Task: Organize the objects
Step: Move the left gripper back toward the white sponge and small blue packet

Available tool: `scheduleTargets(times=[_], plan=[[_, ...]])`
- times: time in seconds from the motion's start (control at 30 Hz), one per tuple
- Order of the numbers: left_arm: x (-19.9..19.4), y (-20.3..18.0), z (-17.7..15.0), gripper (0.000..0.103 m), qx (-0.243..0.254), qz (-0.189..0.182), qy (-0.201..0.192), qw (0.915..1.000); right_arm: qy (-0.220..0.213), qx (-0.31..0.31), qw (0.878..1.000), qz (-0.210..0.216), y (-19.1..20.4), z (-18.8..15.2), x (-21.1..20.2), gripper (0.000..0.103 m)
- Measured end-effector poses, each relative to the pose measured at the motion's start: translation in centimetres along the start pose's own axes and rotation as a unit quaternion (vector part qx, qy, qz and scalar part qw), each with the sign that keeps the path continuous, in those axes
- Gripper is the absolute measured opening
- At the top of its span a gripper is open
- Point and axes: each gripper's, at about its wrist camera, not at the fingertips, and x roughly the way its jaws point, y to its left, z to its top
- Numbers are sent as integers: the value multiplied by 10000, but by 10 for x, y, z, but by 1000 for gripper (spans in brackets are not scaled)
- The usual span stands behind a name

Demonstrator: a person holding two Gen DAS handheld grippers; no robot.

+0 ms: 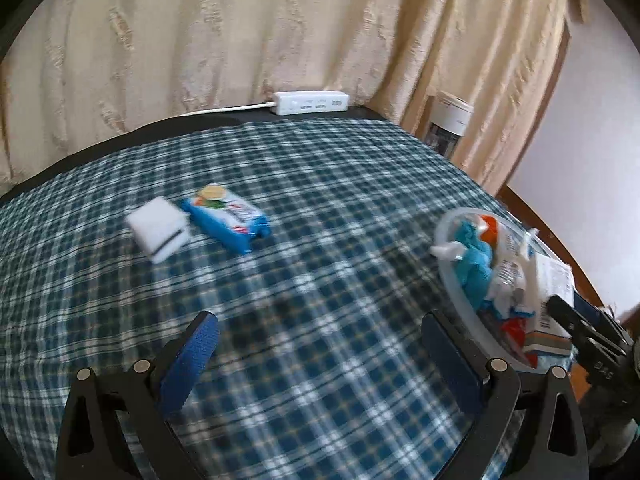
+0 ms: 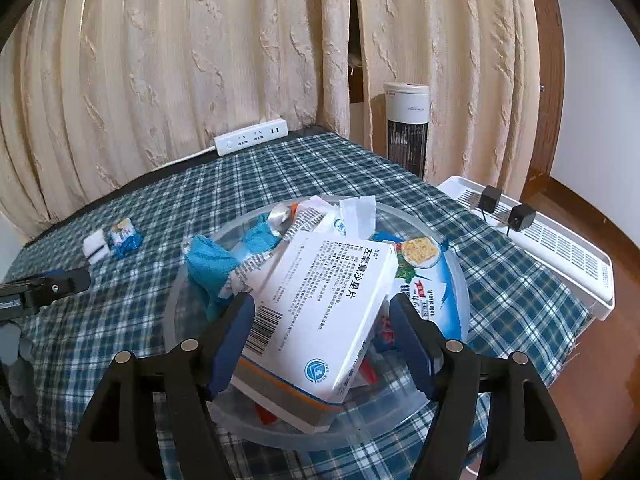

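left wrist view: we see the left gripper (image 1: 320, 364) with its blue pads spread wide over the plaid tablecloth (image 1: 304, 264), nothing between them. farther out lie a white sponge (image 1: 158, 229) and, touching it on the right, a blue snack packet (image 1: 226, 218); both are blurred. at the right edge sits the clear round tub (image 1: 452, 276), heaped with items.

right wrist view: at far left we see the left gripper's tip (image 2: 60, 284), well apart from the tub. the right gripper (image 2: 322, 332) hangs over the tub (image 2: 460, 280), jaws about half spread, flanking a white medicine box (image 2: 320, 304) that lies tilted on the pile. the left pad (image 2: 236, 340) seems just beside the box's barcode edge, though we cannot tell whether it touches; the right pad (image 2: 412, 344) stands clear. a blue cloth (image 2: 216, 268) lies left of the box.
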Motion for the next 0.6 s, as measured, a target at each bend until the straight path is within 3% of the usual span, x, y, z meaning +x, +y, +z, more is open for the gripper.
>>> scheduleTargets(times=[0.5, 0.6], plan=[[-6, 58, 11, 103, -392, 620, -127, 9972, -582, -171, 9974, 384, 37, 15, -27, 74], [-4, 72, 13, 103, -496, 722, -110, 9961, -785, -510, 9954, 205, 55, 13, -32, 74]])
